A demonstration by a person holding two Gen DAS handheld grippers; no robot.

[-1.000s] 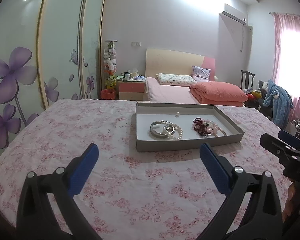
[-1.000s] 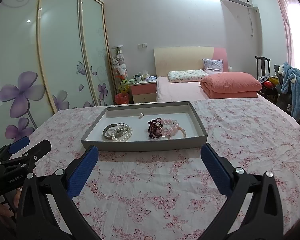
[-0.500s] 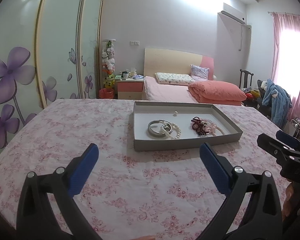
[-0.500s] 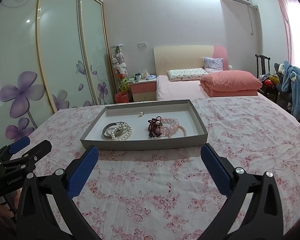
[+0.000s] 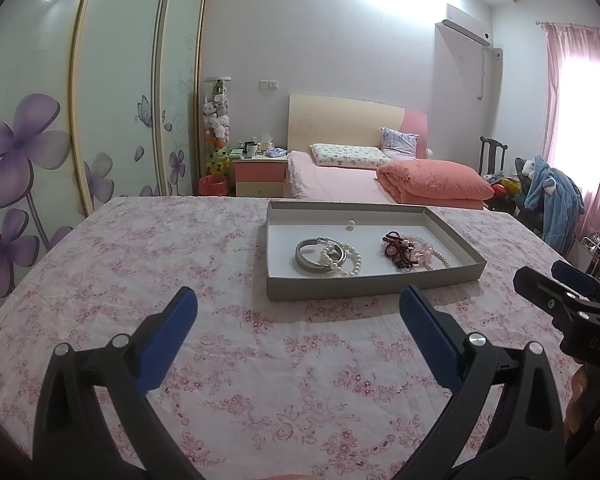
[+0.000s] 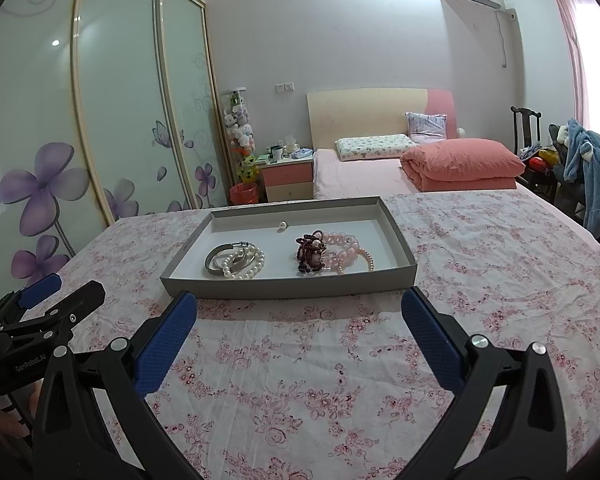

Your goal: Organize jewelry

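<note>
Two tongs are in my hands, and both stand spread wide with nothing between their blue pads. My left tongs [image 5: 296, 312] hover over the flowered cloth [image 5: 148, 264], short of the grey tray [image 5: 374, 284]. My right tongs [image 6: 298, 316] hang above the same cloth, their tips close to the near wall of the tray. In the right view the left tongs show at the left edge, well to the left of the tray.

The tray lies flat on the cloth. Inside it, toward its left half, a silver bangle [image 6: 219, 258] rests with a white pearl bracelet [image 6: 244, 266] lying over and against it. Toward the tray's right half sits a heap: a dark red bead piece [image 6: 310, 254] touching a pink bead bracelet [image 6: 342, 246], with a thin pearl strand [image 6: 366, 258] trailing out toward the tray's right wall. One small pearl piece [image 6: 283, 225] lies alone near the tray's far wall, apart from both groups.

Beyond the tray stands a bed [image 5: 340, 180] with a pink quilt [image 5: 436, 180].
</note>
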